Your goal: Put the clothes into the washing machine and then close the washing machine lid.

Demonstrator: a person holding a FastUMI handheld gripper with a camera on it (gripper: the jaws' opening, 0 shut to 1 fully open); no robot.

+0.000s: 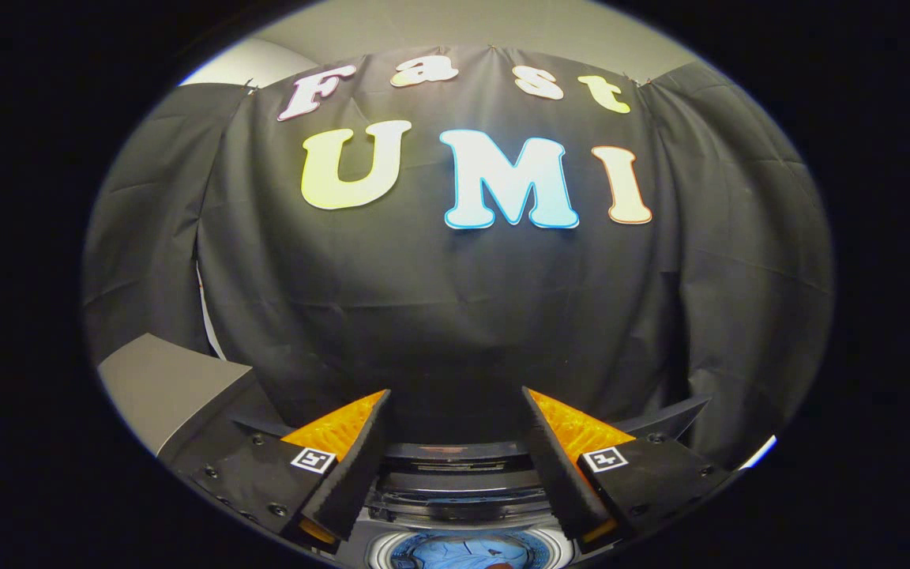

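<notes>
Looking down past my gripper, I see the washing machine low between the fingers, its round drum opening uncovered and holding blue clothes bunched in a crumpled heap with a small reddish patch on top. My fingers are spread wide with nothing between them, raised above the machine's dark back panel, and beyond them hangs the black cloth wall; a grey box sits off to the left
</notes>
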